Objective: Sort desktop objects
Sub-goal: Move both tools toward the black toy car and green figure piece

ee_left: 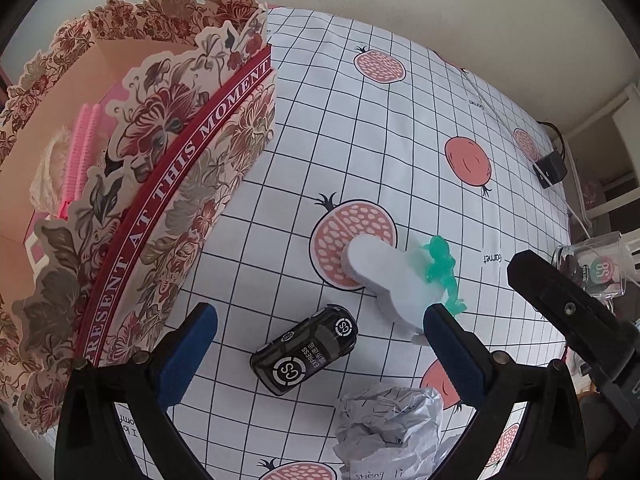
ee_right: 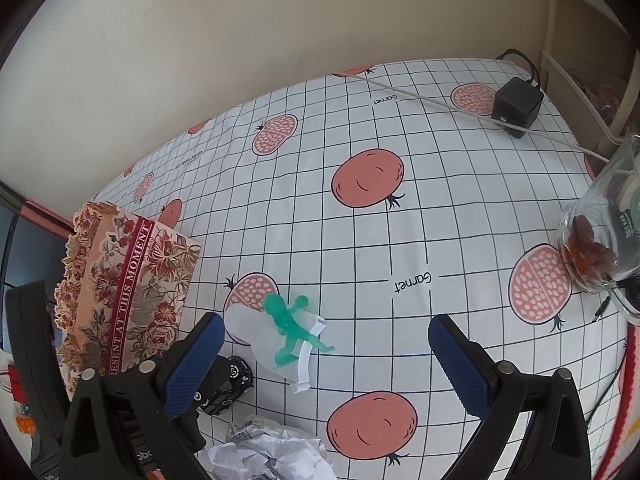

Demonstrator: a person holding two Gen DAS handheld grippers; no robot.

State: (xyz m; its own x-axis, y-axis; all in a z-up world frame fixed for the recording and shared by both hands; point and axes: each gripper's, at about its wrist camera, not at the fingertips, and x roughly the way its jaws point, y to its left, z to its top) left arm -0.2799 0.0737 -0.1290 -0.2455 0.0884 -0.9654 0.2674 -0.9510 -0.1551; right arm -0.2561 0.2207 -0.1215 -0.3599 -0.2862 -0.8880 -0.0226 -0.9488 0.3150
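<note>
Floral box [ee_left: 168, 184]: taken as the landmark. It is stood on the tablecloth [ee_left: 400, 128], a white cloth with a black grid and printed pomegranates. A red band lettered "AT THIS MOMENT" is carried along its side. A pink comb-like item [ee_left: 82, 152] and a pale lacy piece [ee_left: 48, 176] are seen inside it.

Toy car [ee_left: 306, 356]: black, marked "EXPRESS", laid on the cloth just beside the box's near corner, on its right.

White foam cutout [ee_left: 384, 276]: laid flat further right of the box, beyond the car, partly over a printed pomegranate half.

Green figurine [ee_left: 442, 268]: translucent, laid across the cutout's far-right edge and touching it.

Crumpled paper [ee_left: 388, 428]: a grey-white ball, near the car, on the side away from the box's far end.

Black adapter [ee_right: 516, 106]: with its cord, set well apart from the box, toward the opposite corner of the cloth.

Glass jar [ee_right: 600, 232]: dark brown contents seen inside; placed at the cloth's edge, well apart from the box.

Left gripper [ee_left: 320, 352]: spread wide, nothing grasped; held above the car, just beside the box.

Right gripper [ee_right: 328, 364]: spread wide, nothing grasped; the figurine and cutout are seen between its blue pads [ee_right: 460, 364], the box lying to their left.
</note>
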